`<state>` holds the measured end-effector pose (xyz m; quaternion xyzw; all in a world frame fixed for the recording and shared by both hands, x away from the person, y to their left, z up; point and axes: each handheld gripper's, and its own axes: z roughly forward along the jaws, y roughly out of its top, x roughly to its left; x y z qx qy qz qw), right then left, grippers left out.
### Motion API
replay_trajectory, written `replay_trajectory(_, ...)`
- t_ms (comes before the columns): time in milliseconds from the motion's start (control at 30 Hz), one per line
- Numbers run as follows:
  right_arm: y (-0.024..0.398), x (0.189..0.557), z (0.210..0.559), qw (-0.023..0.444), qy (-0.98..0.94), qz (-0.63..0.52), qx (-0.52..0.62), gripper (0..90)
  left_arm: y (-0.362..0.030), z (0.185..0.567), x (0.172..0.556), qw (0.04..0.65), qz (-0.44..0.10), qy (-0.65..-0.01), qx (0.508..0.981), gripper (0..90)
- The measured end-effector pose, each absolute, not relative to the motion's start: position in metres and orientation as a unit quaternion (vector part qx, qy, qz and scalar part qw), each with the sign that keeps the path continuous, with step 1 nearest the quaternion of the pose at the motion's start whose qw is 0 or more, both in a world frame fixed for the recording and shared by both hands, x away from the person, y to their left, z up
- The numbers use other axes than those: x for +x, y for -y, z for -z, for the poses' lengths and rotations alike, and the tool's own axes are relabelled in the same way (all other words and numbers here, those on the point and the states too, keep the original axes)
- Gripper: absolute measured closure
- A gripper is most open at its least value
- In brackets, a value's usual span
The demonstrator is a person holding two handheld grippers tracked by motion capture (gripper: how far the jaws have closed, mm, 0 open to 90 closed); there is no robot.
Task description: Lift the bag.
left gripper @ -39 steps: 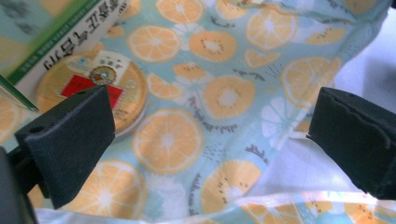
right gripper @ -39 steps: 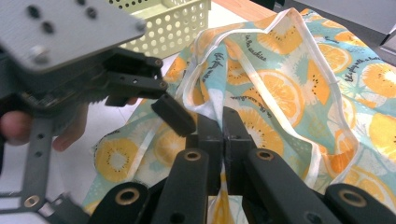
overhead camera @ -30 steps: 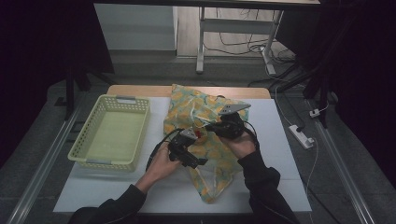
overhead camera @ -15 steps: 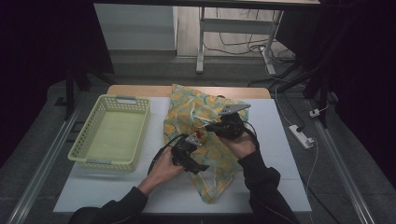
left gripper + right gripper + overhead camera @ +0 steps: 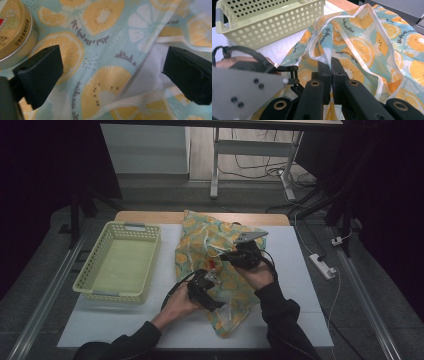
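Clamped together on a white-piped hem of the fruit-print cloth (image 5: 367,47): the jaws of the right gripper (image 5: 331,65), no gap between them, a fold of fabric pinched and lifted into a loose ridge above the rest. Spread wide apart: the jaws of the left gripper (image 5: 112,75), nothing between the pads, hovering close over the cloth (image 5: 100,50) where orange and lemon slices and cursive lettering show, with a white-edged hem running just beneath. Beside the left gripper's one jaw, resting on the cloth: a round gold tin (image 5: 12,30) with red and dark print on the lid.

Seen from the high view, both grippers over the cloth (image 5: 200,237): the right gripper (image 5: 225,255) near its middle, gripped by a hand in a dark sleeve, a grey plate on top; the left gripper (image 5: 212,277) just nearer the person, over the cloth's lower half, black cable looping back toward the wrist. Cloth itself crumpled and spread lengthwise down the middle of the white table (image 5: 300,285), far end reaching a wooden strip at the table's back edge, near end trailing to the front edge.

To the left of the cloth, just apart from it: a pale yellow-green perforated basket (image 5: 150,265), upright, grey handle at its far rim.
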<state>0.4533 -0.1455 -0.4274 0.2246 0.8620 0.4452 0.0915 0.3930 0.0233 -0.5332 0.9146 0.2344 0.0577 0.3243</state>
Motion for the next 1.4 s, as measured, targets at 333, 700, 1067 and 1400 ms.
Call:
replay_trajectory(333, 0.145, 0.453, 0.427, 0.091, -0.862, -0.445, 0.224, 89.1, -0.026, 0.532, 0.394, 0.326, -0.067, -0.240, 0.912, 25.9)
replay_trajectory(700, 0.145, 0.453, 0.428, 0.091, -0.862, -0.445, 0.224, 89.0, -0.033, 0.528, 0.395, 0.329, -0.060, -0.254, 0.908, 71.0)
replay_trajectory(1067, 0.145, 0.453, 0.429, 0.090, -0.865, -0.442, 0.221, 89.0, -0.038, 0.522, 0.396, 0.316, -0.047, -0.278, 0.906, 88.9)
replay_trajectory(1400, 0.146, 0.451, 0.424, 0.093, -0.863, -0.447, 0.217, 89.1, -0.045, 0.503, 0.394, 0.329, -0.058, -0.282, 0.899, 89.1)
